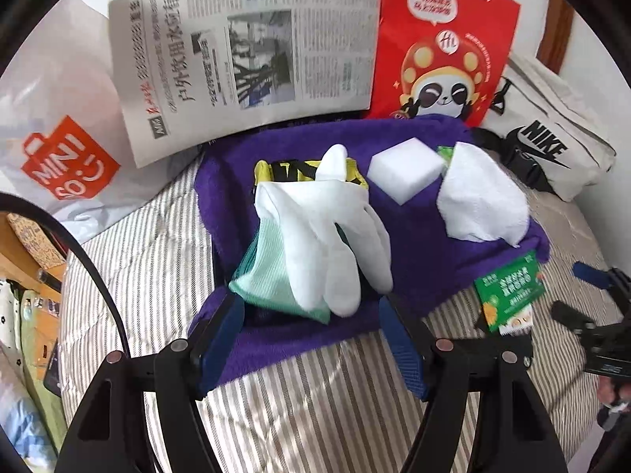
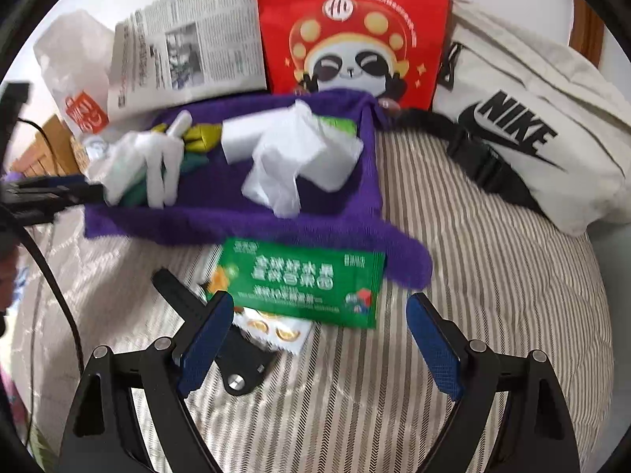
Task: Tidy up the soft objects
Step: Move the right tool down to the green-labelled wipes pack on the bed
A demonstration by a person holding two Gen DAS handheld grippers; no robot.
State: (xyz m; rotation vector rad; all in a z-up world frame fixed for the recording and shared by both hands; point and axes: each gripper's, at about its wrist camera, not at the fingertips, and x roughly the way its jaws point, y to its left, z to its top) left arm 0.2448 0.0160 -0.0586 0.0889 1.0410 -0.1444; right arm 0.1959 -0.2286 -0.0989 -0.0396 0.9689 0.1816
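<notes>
White cotton glove (image 1: pixel 335 236) lies over a mint mesh pouch (image 1: pixel 272 276) on the purple fleece towel (image 1: pixel 426 244), just beyond the left gripper (image 1: pixel 311 307), whose jaws stand released with nothing between them.

Right wrist view alone shows the green printed sachet (image 2: pixel 303 280) at the towel's near edge, just ahead of the right gripper (image 2: pixel 319 307), jaws spread wide and empty; striped bedding (image 2: pixel 473 276) lies bare to the right.

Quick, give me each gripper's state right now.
Left gripper: open, holding nothing; the white glove lies just ahead of it.
Right gripper: open, empty, with the green packet between its fingers.
</notes>
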